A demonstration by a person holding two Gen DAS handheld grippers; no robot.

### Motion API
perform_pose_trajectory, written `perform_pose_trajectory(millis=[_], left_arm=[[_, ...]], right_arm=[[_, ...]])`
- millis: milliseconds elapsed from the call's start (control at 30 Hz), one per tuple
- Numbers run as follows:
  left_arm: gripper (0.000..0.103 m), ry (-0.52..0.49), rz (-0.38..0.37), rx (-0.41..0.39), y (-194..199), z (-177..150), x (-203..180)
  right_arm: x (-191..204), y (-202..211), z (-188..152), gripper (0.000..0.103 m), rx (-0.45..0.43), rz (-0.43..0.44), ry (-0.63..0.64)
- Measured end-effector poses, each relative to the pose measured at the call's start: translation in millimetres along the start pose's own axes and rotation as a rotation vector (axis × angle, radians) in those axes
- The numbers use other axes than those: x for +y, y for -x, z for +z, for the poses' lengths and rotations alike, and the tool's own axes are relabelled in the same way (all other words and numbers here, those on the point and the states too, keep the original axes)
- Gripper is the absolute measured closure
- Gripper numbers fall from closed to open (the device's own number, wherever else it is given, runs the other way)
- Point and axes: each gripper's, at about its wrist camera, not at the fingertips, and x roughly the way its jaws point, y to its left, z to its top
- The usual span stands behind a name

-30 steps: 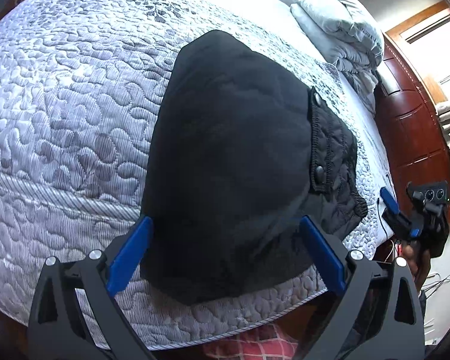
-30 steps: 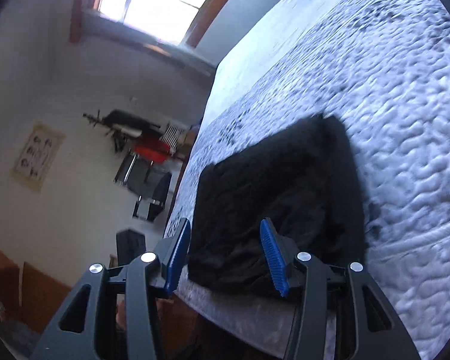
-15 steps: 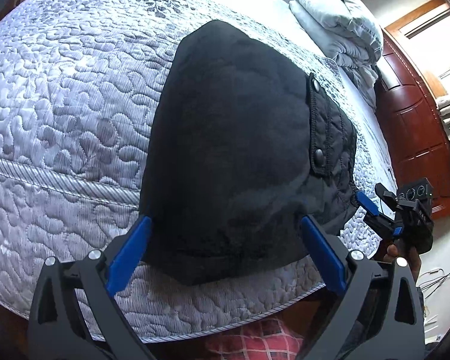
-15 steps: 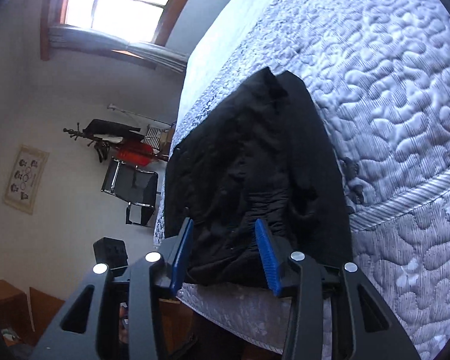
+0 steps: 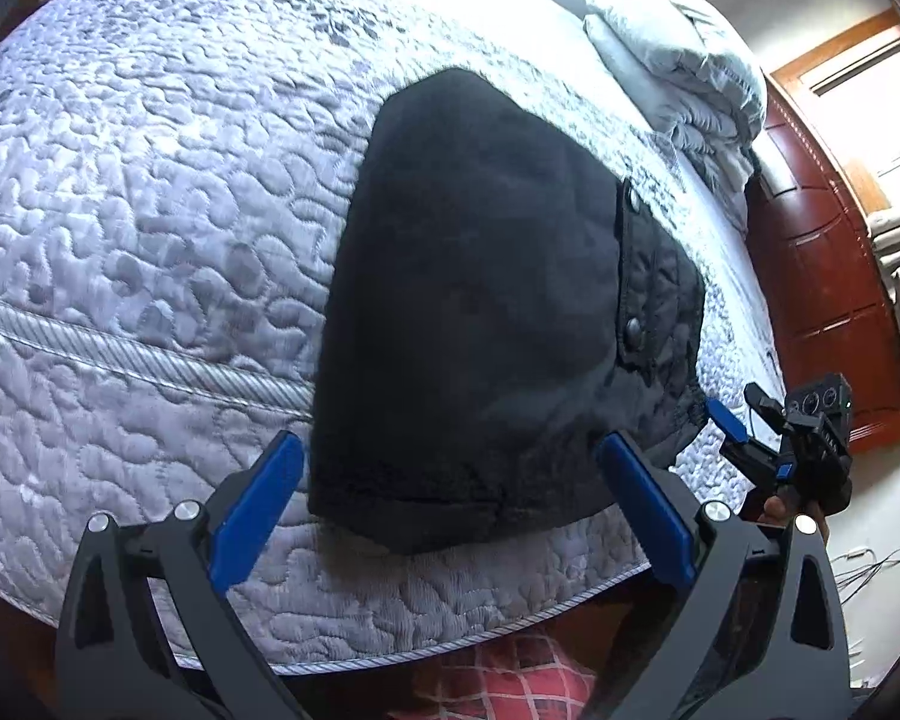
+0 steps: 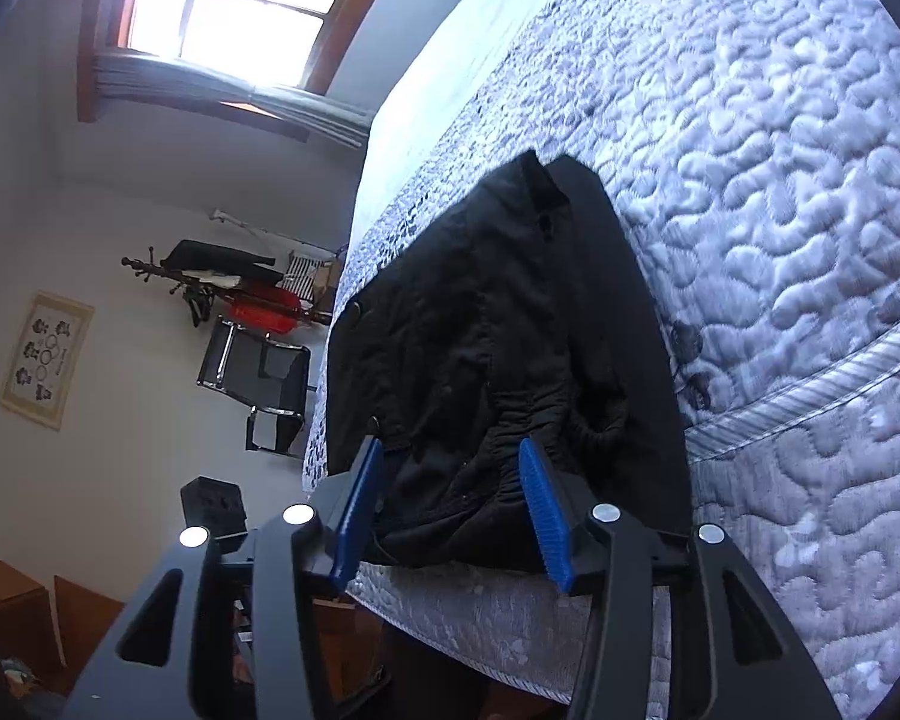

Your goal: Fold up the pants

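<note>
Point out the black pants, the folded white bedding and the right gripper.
black pants [image 5: 468,324], left wrist view, middle of top layer
folded white bedding [image 5: 672,72], left wrist view, top of stack
right gripper [image 6: 450,480], right wrist view, between blue fingertips

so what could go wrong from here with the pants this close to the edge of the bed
1. The folded black pants lie right at the mattress edge, so a tug could slide them off.
2. The right gripper is opening with the bunched waistband between its fingers; a shallow bite there may lift only one layer and undo the fold.
3. The left gripper stands open and apart, so nothing pins the stack.
</note>
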Motion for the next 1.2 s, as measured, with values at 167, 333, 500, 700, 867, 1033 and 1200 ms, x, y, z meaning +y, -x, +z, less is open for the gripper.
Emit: perform_pose_trajectory(millis=[167,333,500,700,867,1033,1200], left_arm=[[0.004,0.06,-0.04,-0.015,10,5,13],[0.004,0.075,-0.019,-0.007,7,7,23],[0.004,0.052,-0.018,0.012,-1,6,21],[0.004,0.021,0.011,0.036,-10,12,17],[0.003,0.01,0.007,0.071,-19,19,15],[0.003,0.053,-0.027,0.104,-30,25,23],[0.003,0.04,-0.025,0.141,-41,32,27]], right_arm=[[-2,17,3,0.049,-0.035,0.007,0.001],[-13,23,2,0.047,-0.039,-0.014,-0.01],[-21,22,2,0.035,-0.032,-0.049,-0.033],[-30,19,5,0.029,-0.012,-0.075,-0.06],[-35,14,10,0.021,0.015,-0.092,-0.066],[-33,4,18,0.017,0.062,-0.101,-0.03],[-32,-5,24,0.017,0.104,-0.097,-0.009]])
